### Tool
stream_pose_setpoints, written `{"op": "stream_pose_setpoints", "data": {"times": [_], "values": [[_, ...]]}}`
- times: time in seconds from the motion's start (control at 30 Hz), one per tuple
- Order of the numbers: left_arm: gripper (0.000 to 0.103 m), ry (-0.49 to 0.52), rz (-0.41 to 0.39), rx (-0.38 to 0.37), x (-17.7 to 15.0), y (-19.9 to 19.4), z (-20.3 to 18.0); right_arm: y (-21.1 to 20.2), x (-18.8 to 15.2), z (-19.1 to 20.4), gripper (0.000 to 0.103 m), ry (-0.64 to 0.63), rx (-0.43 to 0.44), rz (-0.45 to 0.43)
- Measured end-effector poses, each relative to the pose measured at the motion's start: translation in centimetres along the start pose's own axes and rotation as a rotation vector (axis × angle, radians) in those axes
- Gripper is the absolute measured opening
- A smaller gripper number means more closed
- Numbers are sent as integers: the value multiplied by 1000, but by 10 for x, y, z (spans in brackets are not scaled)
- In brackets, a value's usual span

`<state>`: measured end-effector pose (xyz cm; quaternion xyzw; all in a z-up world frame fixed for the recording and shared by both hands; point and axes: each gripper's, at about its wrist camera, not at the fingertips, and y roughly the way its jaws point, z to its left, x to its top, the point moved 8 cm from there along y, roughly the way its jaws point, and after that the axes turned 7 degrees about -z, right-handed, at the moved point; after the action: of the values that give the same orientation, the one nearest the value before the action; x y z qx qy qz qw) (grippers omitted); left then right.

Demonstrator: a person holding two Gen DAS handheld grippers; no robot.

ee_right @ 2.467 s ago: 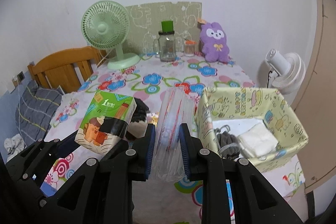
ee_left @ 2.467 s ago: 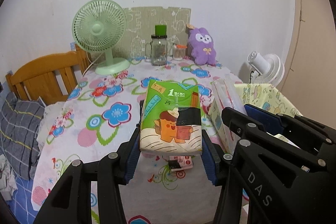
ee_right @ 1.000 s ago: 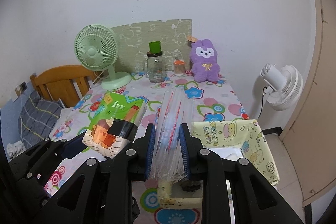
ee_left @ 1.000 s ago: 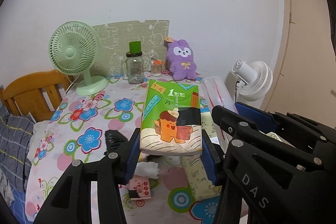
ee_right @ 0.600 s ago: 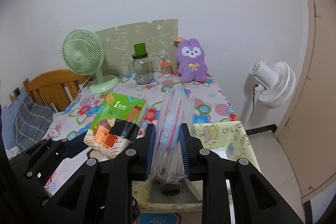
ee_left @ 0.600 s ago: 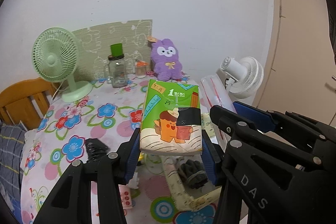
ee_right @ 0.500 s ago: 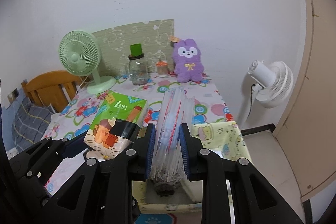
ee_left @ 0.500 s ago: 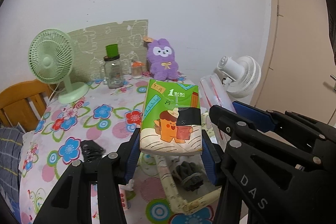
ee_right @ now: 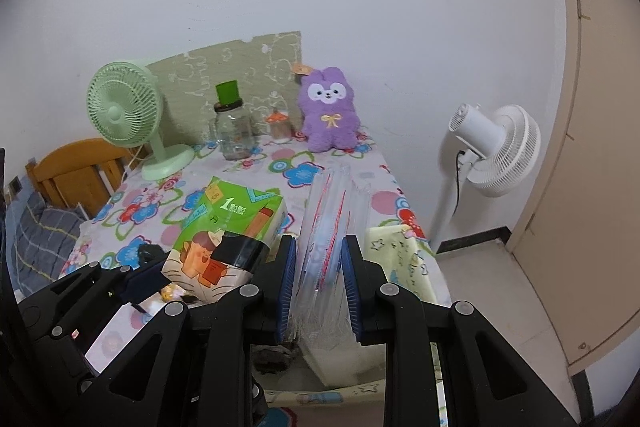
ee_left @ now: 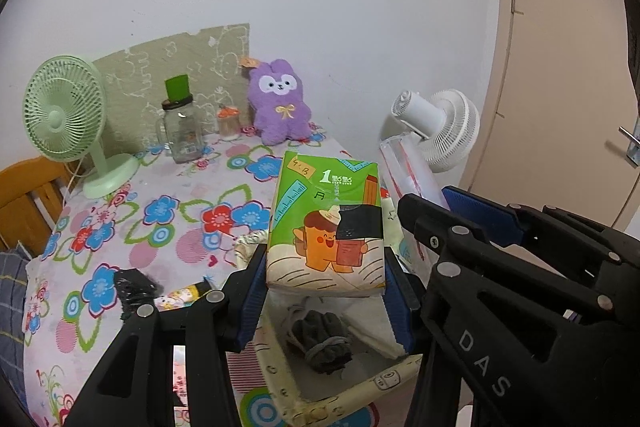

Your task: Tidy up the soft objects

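Left tool (ee_left: pixel 325 301) clamped on the green tissue pack (ee_left: pixel 326 227), right tool (ee_right: pixel 319 289) pinching the clear bag stack (ee_right: pixel 326 223), both held above the yellow box (ee_left: pixel 288 383) on the counter (ee_left: pixel 120 227): light, squashy, bags likely slippery, so grip mid-body.

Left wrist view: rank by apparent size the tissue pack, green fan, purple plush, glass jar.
1. tissue pack, though it is nearest the camera, in the left claw
2. green fan
3. purple plush
4. glass jar
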<state>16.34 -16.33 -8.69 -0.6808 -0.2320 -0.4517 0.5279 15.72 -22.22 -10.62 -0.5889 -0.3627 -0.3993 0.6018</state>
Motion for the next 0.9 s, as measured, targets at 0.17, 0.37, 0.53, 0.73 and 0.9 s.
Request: {"op": "stream_pose_setpoints", "data": {"times": [0.17, 0.37, 0.53, 0.73, 0.9], "values": [[55, 14, 35, -8, -7, 11, -8, 8, -8, -11, 26, 16, -13, 23], [56, 25, 94, 10, -21, 28, -11, 20, -17, -21, 26, 28, -13, 52], [57, 25, 119, 23, -27, 38, -11, 31, -24, -25, 26, 33, -6, 76], [72, 33, 161, 39, -32, 47, -10, 43, -30, -27, 26, 45, 10, 104], [78, 33, 208, 63, -36, 55, -7, 52, -35, -28, 26, 40, 20, 138]]}}
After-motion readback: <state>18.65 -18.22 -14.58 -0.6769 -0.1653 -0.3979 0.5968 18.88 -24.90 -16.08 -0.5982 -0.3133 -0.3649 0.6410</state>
